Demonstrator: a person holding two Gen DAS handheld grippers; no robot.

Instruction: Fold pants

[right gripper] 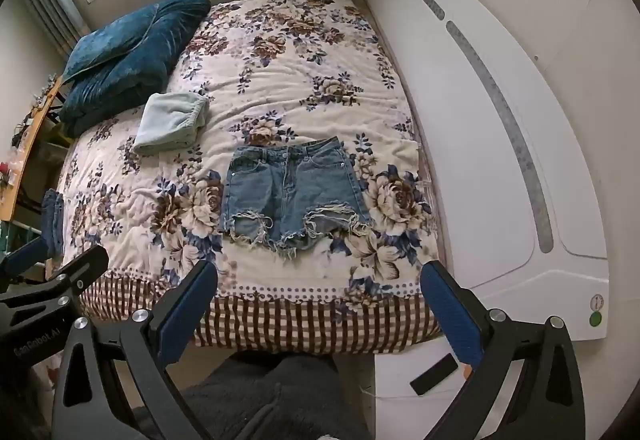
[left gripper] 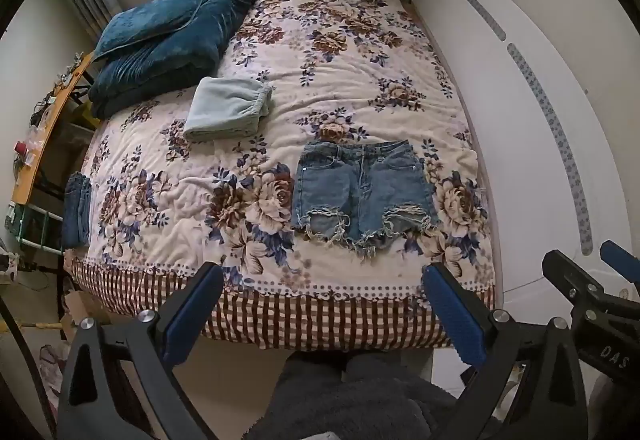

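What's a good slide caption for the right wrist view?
Open right gripper poised above frayed denim shorts laid flat on a floral bedspread, folded light-blue pants beyond.

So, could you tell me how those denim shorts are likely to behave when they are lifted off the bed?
The denim shorts lie flat and unfolded, so they will probably drape limply rather than hold shape. The frayed hems look loose and might snag on the fingers. Being short denim, they are likely light, though thicker at the waistband.
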